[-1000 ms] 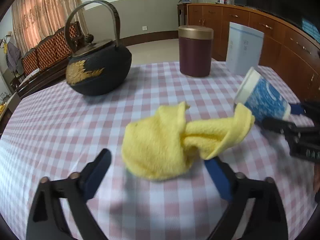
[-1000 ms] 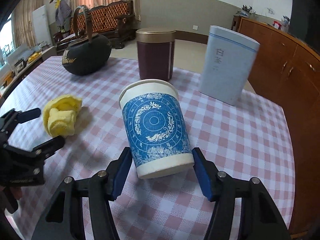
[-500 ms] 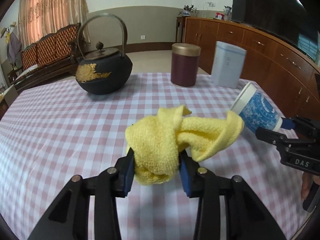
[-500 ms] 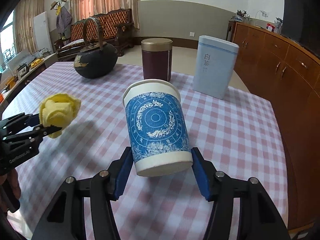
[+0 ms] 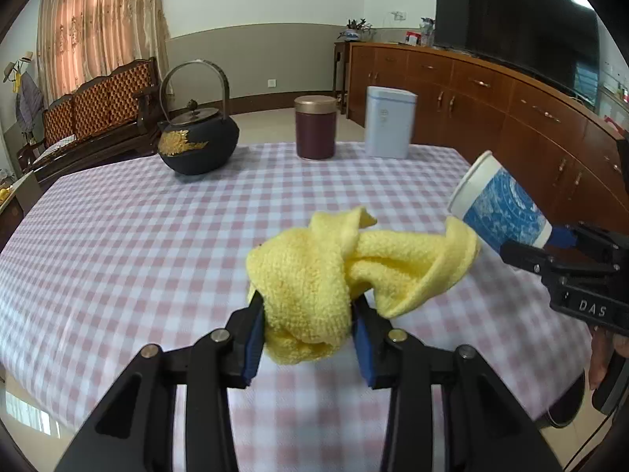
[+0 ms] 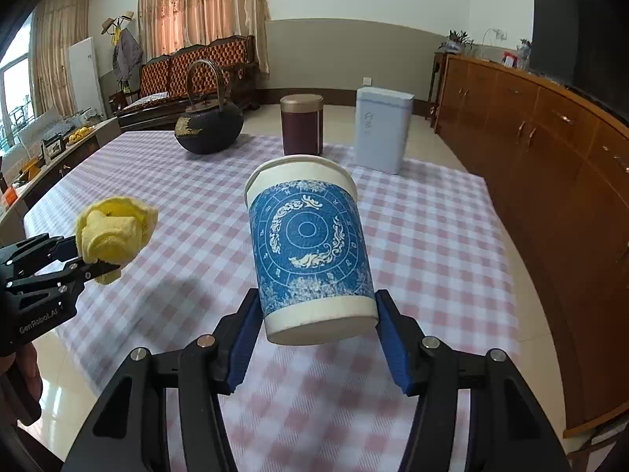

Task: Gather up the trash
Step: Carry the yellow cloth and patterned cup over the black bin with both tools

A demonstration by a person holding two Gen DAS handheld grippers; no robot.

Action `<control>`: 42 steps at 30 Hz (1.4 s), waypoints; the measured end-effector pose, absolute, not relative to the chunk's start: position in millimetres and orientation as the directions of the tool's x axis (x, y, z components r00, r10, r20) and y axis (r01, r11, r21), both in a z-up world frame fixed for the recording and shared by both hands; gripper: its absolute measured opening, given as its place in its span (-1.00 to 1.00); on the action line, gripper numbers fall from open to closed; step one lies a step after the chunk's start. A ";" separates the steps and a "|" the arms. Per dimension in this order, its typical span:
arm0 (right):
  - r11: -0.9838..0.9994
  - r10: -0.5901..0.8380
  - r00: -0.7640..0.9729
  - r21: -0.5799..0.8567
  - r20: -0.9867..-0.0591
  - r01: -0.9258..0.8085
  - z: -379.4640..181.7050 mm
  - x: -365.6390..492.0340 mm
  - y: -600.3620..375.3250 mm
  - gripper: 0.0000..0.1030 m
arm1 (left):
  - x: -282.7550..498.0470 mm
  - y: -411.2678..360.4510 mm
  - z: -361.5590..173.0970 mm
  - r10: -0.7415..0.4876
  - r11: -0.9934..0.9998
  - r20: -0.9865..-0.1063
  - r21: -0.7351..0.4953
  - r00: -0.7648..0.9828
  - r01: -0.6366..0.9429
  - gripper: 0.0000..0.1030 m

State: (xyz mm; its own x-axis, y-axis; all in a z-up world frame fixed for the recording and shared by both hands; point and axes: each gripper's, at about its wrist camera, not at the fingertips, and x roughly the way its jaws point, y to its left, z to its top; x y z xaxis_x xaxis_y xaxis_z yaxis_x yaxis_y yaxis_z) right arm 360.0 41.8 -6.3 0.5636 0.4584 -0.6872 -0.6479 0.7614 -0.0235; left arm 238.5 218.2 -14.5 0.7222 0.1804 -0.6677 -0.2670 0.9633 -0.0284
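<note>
My left tool is nearly closed, its two blue pads pressed into the sides of a bunched yellow cloth. The cloth is up off the checked surface, with a loose fold hanging out to the right of the pads. My right tool is held wider, its pads clamped on the base of a paper cup with a blue printed band. The cup is tipped away from me, rim pointing forward, and also clear of the surface.

From the left wrist I see the cup from the side, tilted with its rim toward the upper left, just beside the free end of the cloth; whether they touch I cannot tell. The right tool shows there only as a black frame with a blue pad at the cup's base. This view also takes in a dark screen above the long wooden cabinet.

From the right wrist I see the left tool at the left edge, with the cloth as a tight ball on its tip, well left of the cup. Only this view shows the cup's round printed pattern face on.

Both views show a black kettle, a dark red canister and a pale blue tin standing at the far side of the surface.
</note>
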 end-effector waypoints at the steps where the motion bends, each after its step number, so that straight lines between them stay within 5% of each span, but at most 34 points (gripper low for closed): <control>1: 0.763 0.463 0.566 -0.018 -0.682 -0.646 -3.9 355.6 37.0 0.14 | 235.4 215.7 -14.0 0.179 0.964 -0.667 -0.030 0.723 -0.266 -0.22; 42: 0.961 0.204 0.771 -0.028 -0.604 -0.276 33.4 214.3 -261.7 0.14 | 190.3 -41.3 19.4 -0.140 0.987 -0.609 -0.024 0.780 0.159 -0.22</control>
